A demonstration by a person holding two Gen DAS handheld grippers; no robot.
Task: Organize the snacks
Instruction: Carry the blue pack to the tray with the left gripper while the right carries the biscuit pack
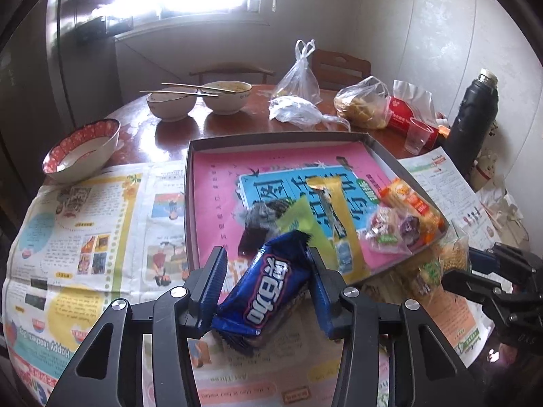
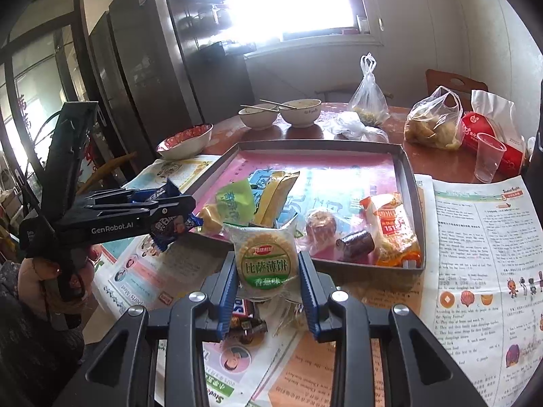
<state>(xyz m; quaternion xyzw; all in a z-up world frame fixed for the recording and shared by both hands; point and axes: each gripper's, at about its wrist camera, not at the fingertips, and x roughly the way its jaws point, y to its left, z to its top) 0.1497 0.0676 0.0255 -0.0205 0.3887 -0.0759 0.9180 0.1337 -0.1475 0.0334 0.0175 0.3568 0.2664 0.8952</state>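
Left claw [image 1: 268,285] clamps a light, crinkly blue wafer packet [image 1: 268,291] mid-body; right claw [image 2: 268,283] clamps a brittle pizza cracker packet [image 2: 266,261].

Bowls: three, two white [image 1: 171,103] [image 1: 226,96], one red-patterned [image 1: 83,151]. Chopsticks [image 1: 190,90]: two pairs. Plastic bags: three [image 1: 300,74] [image 1: 298,112] [image 1: 363,103]. One plastic cup [image 1: 419,135], one black flask [image 1: 473,115], one tray [image 1: 271,137]

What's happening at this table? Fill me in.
A person is sorting snacks into a shallow tray. The left gripper holds a blue wafer packet, the right gripper a round cracker pack; both hover near the tray's front edge. Several snacks already lie inside.
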